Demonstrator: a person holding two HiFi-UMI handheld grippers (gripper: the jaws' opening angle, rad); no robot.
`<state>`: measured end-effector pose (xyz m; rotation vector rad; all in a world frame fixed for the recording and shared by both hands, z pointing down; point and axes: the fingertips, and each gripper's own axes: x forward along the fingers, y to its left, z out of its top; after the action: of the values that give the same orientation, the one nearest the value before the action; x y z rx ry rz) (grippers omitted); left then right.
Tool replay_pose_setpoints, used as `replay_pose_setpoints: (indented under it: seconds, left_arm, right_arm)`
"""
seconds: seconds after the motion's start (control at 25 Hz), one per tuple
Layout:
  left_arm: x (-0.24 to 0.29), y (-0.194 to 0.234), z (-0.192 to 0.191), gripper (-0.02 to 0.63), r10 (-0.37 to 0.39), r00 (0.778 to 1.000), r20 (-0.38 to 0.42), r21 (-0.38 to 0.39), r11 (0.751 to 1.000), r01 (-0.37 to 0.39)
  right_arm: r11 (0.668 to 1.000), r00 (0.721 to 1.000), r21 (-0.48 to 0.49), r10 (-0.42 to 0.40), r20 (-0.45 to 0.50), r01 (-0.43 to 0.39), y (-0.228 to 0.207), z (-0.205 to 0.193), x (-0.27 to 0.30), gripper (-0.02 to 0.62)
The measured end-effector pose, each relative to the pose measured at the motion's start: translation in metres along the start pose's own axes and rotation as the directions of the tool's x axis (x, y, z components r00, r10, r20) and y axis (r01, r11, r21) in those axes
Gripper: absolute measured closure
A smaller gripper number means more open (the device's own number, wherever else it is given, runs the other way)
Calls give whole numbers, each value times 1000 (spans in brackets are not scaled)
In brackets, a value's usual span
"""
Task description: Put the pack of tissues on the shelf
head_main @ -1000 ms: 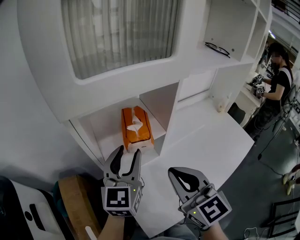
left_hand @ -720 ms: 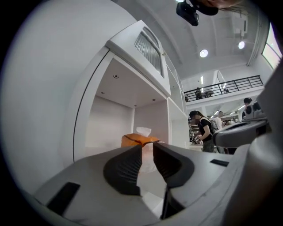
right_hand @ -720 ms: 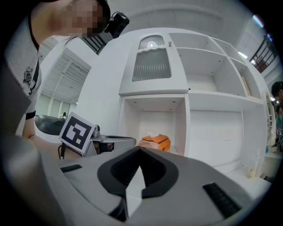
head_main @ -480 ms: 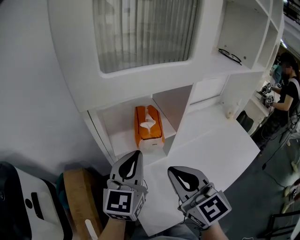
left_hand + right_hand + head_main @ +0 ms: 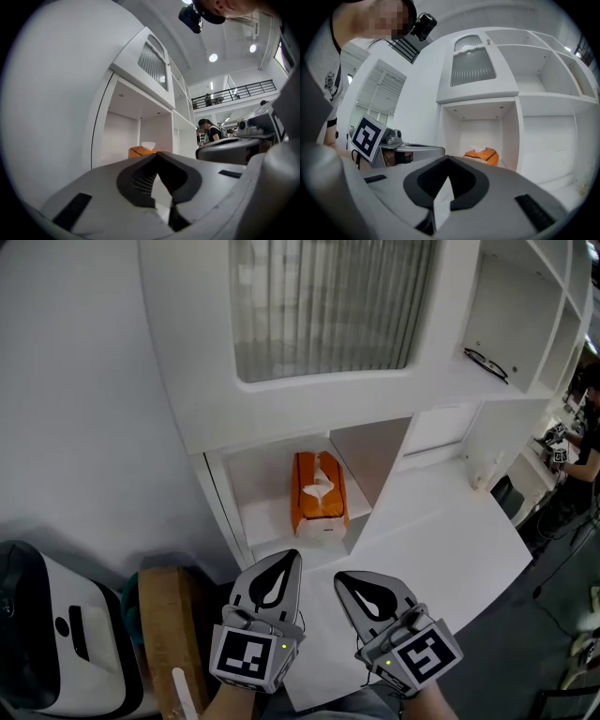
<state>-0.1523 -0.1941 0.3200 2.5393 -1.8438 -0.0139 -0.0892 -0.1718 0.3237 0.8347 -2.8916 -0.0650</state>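
Lying on shelf [image 5: 267,521], long axis pointing away: tissue pack [image 5: 319,495] | ahead, nearer left gripper [image 5: 286,561] | it and right gripper [image 5: 345,579] both closed, empty

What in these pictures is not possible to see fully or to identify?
- Pack of tissues, left gripper view: only its top shows; the shut left gripper covers the rest.
- White device, head view: cut off by the left and bottom edges; its kind is unclear.
- Small pale object on the desk, head view: too small to name.
- Person, head view: cut by the right edge.
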Motion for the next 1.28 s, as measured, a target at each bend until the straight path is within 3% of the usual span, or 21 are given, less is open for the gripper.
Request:
replay_pose_setpoints:
  seconds: [0.24, 0.48, 0.72, 1.04, 1.28]
  left_arm:
    - [-7, -4, 0, 588, -1, 1000, -17, -9, 1000, 1]
    - [-12, -6, 1, 588, 9, 1000, -23, -5, 1000, -9]
    - [-16, -9, -2, 586, 26, 999, -31, -1, 1000, -26]
    - [-19, -16, -6, 586, 44, 998, -40, 4, 999, -44]
    - [-20, -21, -10, 586, 62, 997, -47, 0, 998, -62]
  right_arm:
    - [999, 999, -1, 50, 8, -50, 4, 2, 9, 583]
    - [997, 994, 4, 75, 81, -76, 2, 9, 17, 583]
    - [991, 991, 13, 134, 21, -134, 9, 2, 19, 583]
    - [985, 985, 20, 168, 50, -169, 9, 3, 19, 583]
    - [978, 978, 15, 206, 21, -206, 13, -2, 16, 586]
